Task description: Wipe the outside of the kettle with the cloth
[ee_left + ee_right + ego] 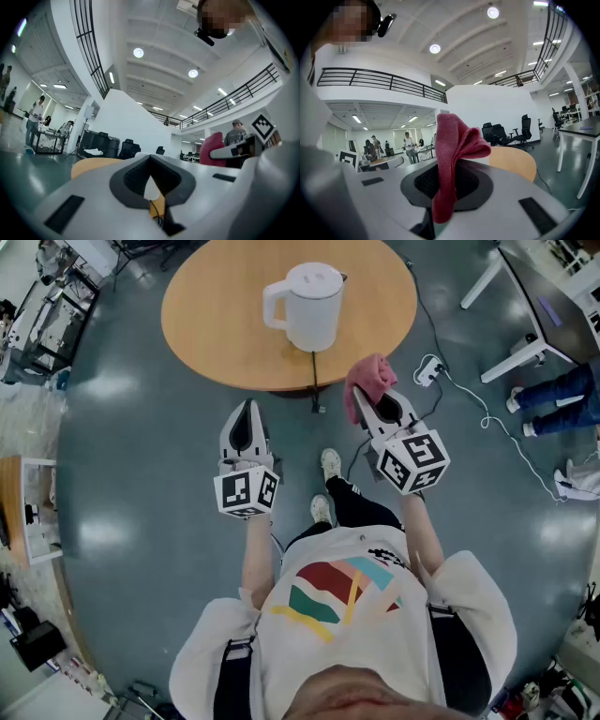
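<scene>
cloth gripped, kettle untouched on the bench

the left tool (247, 409) is closed on nothing. the right tool (373, 401) grips the red cloth (368, 379), which bunches over its tips and hides them from above. the white kettle (309, 304) stands upright on the round bench (202, 329), farther away, apart from both tools. a black cord (314, 381) drops over the near edge.

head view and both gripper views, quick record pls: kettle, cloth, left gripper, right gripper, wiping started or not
kettle: white, upright on the round wooden table, handle toward the picture's left
cloth: pink-red, bunched, sticking out past the jaws that grip it
left gripper: jaws shut, nothing between them
right gripper: jaws shut on the cloth
wiping: not yet begun; cloth is apart from the kettle
</scene>
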Demonstrator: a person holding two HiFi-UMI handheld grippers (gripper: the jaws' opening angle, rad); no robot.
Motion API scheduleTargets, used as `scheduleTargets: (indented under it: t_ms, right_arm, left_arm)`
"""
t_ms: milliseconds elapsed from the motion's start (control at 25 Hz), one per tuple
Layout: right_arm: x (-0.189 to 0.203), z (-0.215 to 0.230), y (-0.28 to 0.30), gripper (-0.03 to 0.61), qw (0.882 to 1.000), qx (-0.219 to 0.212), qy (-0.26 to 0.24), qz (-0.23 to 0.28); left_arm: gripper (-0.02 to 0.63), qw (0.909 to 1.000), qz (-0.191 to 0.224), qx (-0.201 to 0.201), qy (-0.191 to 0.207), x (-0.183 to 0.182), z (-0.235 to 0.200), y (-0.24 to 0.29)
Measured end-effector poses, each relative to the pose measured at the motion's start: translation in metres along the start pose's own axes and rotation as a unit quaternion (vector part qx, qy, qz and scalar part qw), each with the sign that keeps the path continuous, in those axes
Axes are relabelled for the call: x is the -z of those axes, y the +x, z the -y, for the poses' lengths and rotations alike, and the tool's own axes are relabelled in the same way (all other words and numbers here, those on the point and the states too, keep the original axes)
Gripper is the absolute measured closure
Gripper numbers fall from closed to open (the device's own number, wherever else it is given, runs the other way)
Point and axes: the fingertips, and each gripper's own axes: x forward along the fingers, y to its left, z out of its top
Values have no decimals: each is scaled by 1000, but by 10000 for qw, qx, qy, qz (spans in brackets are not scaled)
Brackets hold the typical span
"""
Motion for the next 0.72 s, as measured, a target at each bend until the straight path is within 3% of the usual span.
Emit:
scheduleTargets:
  t_ms: [200, 320, 440, 520, 600, 720]
  right_arm:
    - [-1, 18, 45, 531, 9999, -118, 25, 13]
    - [-6, 34, 71, 532, 9997, -218, 82, 30]
    - [-17, 54, 93, 532, 9994, -316, 103, 120]
    - [-22, 69, 105, 531, 9990, -397, 144, 158]
    - [-23, 83, 116, 531, 9985, -467, 238, 181]
    - [-18, 99, 134, 531, 9977, -539, 378, 144]
  left_arm:
    - [577, 9980, 132, 543, 285, -1, 0, 47]
    - [577, 9923, 310, 1145, 369, -6, 10, 81]
    - [573, 9858, 425, 1623, 120, -12, 12, 122]
    - [491, 9846, 439, 1693, 23, -13, 7, 149]
    - [400, 9862, 385, 1600, 174, -10, -2, 176]
    - [373, 9878, 157, 1450, 543, 3, -15, 215]
